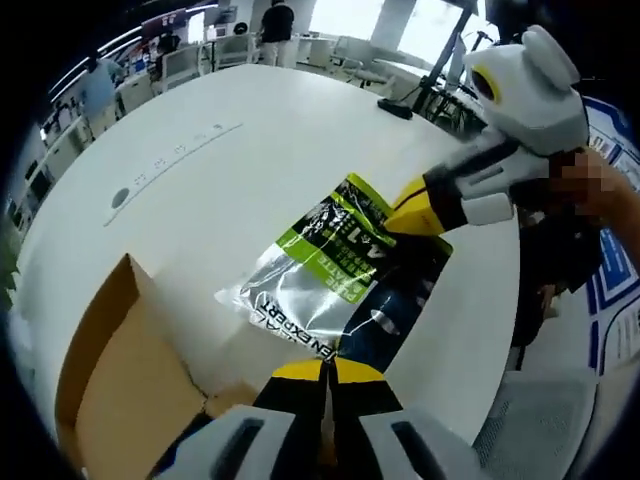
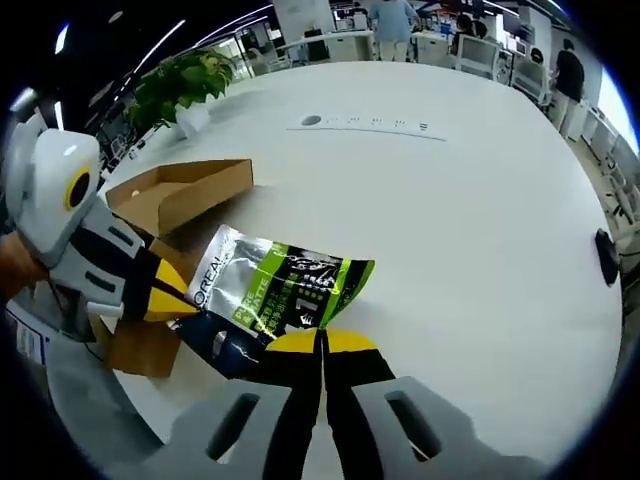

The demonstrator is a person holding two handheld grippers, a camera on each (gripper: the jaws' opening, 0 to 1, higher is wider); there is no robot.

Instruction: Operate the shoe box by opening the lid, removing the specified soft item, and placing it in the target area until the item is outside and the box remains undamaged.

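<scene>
Glossy green, silver and dark blue, the soft packet (image 1: pixel 345 275) is out of the cardboard box (image 1: pixel 120 370) and stretched between the two tools above the white surface (image 1: pixel 250 150). In the left gripper view, the left gripper (image 1: pixel 327 368) has its jaws clenched on the packet's near, dark end, while the right gripper (image 1: pixel 405 222) comes in from the right and pinches the far green corner. The right gripper view gives the reverse: the right gripper (image 2: pixel 322 342) is closed on the green-and-dark edge, and the left gripper (image 2: pixel 180 305) bites the packet (image 2: pixel 275 290) from the left.

The packet's long axis runs straight from one pair of jaws to the other, so neither hand is nearer; both are already on it. The box (image 2: pixel 185 195) lies just beside and behind the packet, on the left gripper's side, with open surface beyond on the right gripper's side.

Whether the packet sags onto the surface or hangs clear cannot be told. No marked target area can be made out, and the box is cut off by the view's edge and by the left gripper.
</scene>
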